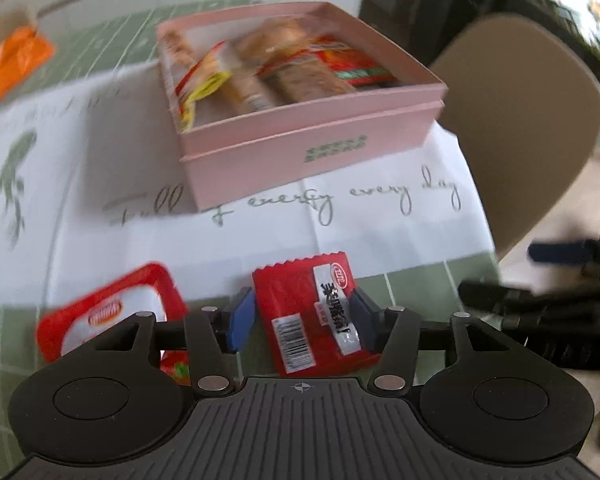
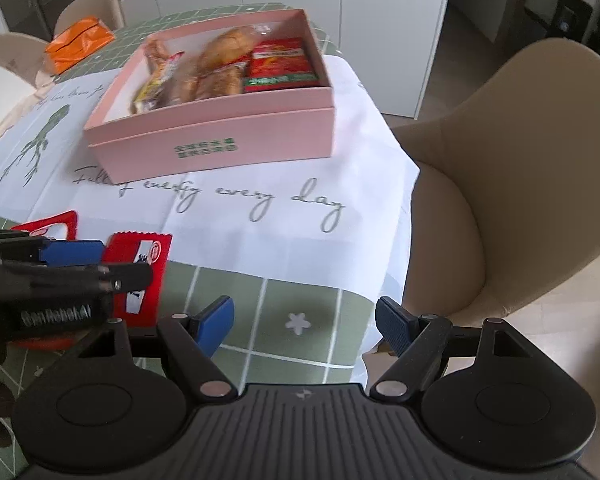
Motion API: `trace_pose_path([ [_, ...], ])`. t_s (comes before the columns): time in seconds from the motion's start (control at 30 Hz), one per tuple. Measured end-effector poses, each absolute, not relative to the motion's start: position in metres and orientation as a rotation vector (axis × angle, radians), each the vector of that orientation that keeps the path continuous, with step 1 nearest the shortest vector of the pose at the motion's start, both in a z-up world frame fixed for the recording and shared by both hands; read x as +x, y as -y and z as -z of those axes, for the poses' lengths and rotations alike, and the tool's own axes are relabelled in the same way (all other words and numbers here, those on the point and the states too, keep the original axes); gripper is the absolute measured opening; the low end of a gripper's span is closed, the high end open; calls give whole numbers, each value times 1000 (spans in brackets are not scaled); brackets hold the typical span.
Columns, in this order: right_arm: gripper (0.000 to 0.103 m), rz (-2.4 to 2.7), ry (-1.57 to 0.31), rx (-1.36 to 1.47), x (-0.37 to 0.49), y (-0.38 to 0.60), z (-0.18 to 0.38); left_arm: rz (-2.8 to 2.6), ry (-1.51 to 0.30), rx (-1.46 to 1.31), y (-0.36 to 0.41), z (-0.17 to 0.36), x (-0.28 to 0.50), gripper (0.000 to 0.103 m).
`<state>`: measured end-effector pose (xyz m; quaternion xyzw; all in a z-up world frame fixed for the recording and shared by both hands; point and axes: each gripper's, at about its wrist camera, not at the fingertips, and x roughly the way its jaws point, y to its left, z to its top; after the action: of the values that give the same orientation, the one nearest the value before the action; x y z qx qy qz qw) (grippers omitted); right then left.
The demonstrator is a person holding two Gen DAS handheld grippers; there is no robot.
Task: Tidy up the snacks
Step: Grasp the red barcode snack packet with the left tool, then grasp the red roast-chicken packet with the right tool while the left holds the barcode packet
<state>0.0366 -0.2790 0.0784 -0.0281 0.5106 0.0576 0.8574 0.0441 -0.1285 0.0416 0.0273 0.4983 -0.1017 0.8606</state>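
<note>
A pink open box [image 1: 308, 148] [image 2: 220, 136] sits on the white cloth, holding bread rolls and a red snack pack [image 2: 278, 66]. A small red packet [image 1: 304, 312] [image 2: 140, 276] lies flat on the green tablecloth near the front edge. My left gripper [image 1: 302, 320] is open and straddles it, blue pads close on either side, not visibly pressing. A red-and-white packet [image 1: 100, 312] [image 2: 56, 228] lies just left of it. My right gripper [image 2: 304, 324] hangs open and empty over the green cloth, to the right of the left gripper.
An orange bag [image 1: 12, 60] [image 2: 80, 42] lies at the far left of the table. A beige chair [image 1: 520, 120] [image 2: 500, 160] stands close to the table's right edge. The white cloth with script [image 2: 260, 200] spreads between the box and the packets.
</note>
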Motion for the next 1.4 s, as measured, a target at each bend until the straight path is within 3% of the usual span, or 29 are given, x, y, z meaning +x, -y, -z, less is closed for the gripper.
trace_pose_path([
  [0.13,78,-104,-1060,-14,41,293,-78,218,-1043,122,142,-37,42,68],
  [0.27,78,-80,-1062,43,49,311,-74,233,-1071,101,148,-34,49,90],
  [0.3,78,-72,-1066,51,50,314,-73,237,-1069,102,149,-34,50,91],
  [0.37,78,-61,-1071,60,52,320,-72,237,-1057,139,152,-33,46,85],
  [0.4,78,-60,-1069,60,51,322,-73,239,-1044,155,151,-33,42,74],
  [0.47,78,-62,-1060,53,51,324,-76,257,-1034,137,144,-36,32,64],
  [0.77,78,-208,-1050,-2,49,271,-92,352,-1103,-13,102,-44,-34,62],
  [1.23,78,-424,-1284,60,71,89,-67,148,-1060,-219,-1,-45,-130,62],
  [1.27,79,-408,-1303,75,76,82,-63,127,-1054,-240,-8,-45,-134,62],
  [1.33,91,-384,-1297,87,81,70,-60,90,-1044,-269,-21,-45,-140,62],
  [1.4,93,-380,-1288,41,80,63,-57,56,-1036,-292,-31,-46,-140,62],
])
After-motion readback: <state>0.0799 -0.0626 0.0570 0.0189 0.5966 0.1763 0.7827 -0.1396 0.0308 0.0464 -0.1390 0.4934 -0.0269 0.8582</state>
